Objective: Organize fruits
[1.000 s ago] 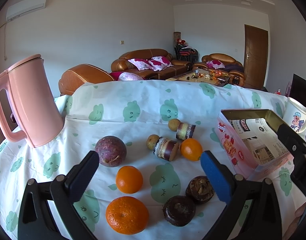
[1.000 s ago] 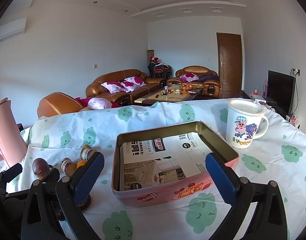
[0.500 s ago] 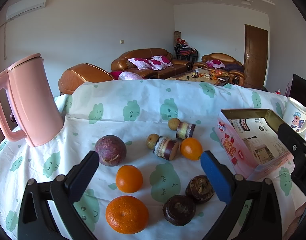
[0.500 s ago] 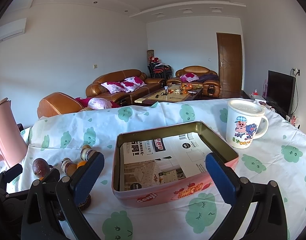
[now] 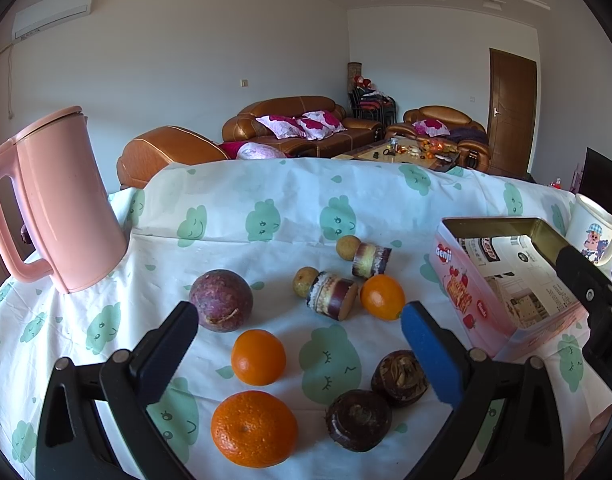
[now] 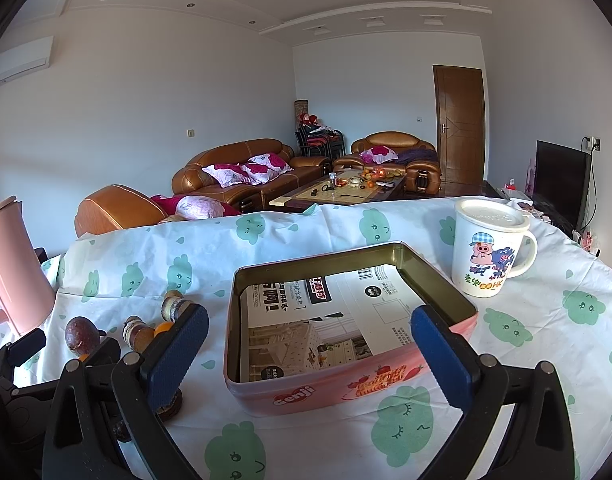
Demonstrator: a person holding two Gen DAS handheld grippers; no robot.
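Fruit lies scattered on the cloth in the left wrist view: a big orange (image 5: 253,428), a smaller orange (image 5: 258,357), a third orange (image 5: 382,297), a purple passion fruit (image 5: 220,300), two dark water chestnuts (image 5: 358,419) (image 5: 400,377), two cut sugarcane pieces (image 5: 333,292) (image 5: 372,259) and two small brown round fruits (image 5: 303,281) (image 5: 346,246). My left gripper (image 5: 299,338) hovers open above the oranges, holding nothing. The pink tin (image 6: 346,388), lined with printed paper, sits to the right. My right gripper (image 6: 308,346) is open over its near side, holding nothing.
A pink kettle (image 5: 53,200) stands at the table's left. A white lidded mug (image 6: 490,252) with a cartoon pig stands right of the tin. The table's far edge drops off toward sofas and a coffee table beyond. A fingertip (image 5: 604,424) shows at lower right.
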